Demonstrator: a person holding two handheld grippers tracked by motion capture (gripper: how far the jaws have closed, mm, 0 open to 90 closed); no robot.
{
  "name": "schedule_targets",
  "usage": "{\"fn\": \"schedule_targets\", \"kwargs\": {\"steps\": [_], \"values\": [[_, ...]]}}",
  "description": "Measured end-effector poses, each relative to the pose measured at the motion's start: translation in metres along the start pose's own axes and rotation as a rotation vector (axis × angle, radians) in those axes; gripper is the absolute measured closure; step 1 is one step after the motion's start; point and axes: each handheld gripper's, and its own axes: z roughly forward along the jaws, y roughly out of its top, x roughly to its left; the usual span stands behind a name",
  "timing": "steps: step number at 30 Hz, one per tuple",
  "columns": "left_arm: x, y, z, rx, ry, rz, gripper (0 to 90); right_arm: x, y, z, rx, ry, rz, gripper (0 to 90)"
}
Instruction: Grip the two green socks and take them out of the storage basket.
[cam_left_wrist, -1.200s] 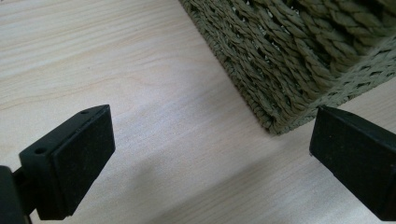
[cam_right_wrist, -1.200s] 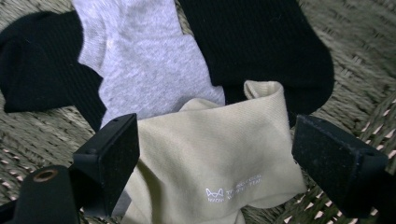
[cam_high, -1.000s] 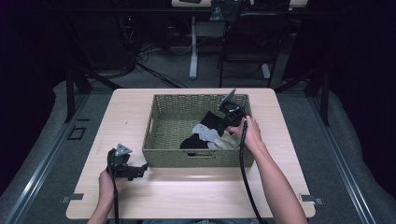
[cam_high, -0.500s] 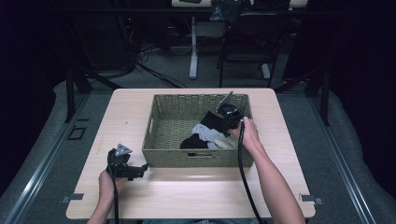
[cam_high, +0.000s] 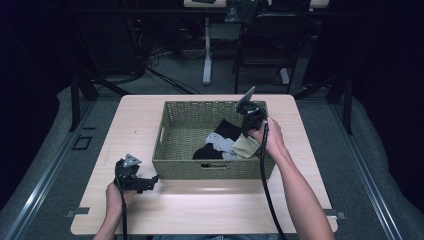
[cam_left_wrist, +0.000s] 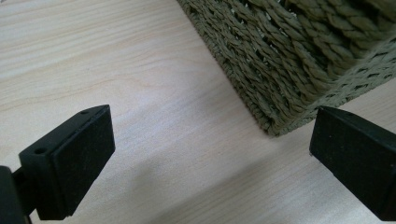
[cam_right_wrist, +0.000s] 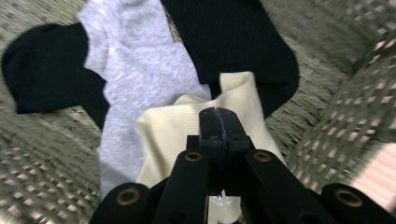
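Note:
A woven green basket (cam_high: 210, 169) stands mid-table and holds several socks: a black one (cam_high: 227, 129), a grey one (cam_high: 220, 142) and a pale yellow one (cam_high: 246, 146). My right gripper (cam_high: 246, 135) reaches down into the basket's right side. Its jaws have just closed, and in the right gripper view they (cam_right_wrist: 218, 116) pinch a fold of the pale yellow sock (cam_right_wrist: 173, 130), which lies over the grey sock (cam_right_wrist: 135, 70) and a black sock (cam_right_wrist: 238, 42). My left gripper (cam_high: 152, 179) rests open on the table by the basket's front left corner (cam_left_wrist: 280, 116), with nothing between its jaws (cam_left_wrist: 210, 154).
The light wooden table (cam_high: 210, 210) has bare room in front of the basket and on both sides. Another black sock (cam_high: 205, 152) lies near the basket's front wall. Beyond the table stand a desk leg and a chair on a dark floor.
The right gripper has shut on the pale yellow sock and lifted a little, drawing a fold of the sock up. The left gripper has stayed where it was.

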Motion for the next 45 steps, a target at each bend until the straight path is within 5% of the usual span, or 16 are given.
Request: {"fn": "schedule_targets", "kwargs": {"steps": [10,45], "values": [[0.000,0.000,0.000,-0.002,-0.001,-0.001,0.1,0.005,0.005,-0.037,-0.031,-0.005,-0.036,90.0],[0.000,-0.001,0.001,0.003,0.002,-0.002,0.1,0.012,0.011,-0.102,-0.106,0.013,-0.069,90.0]]}}
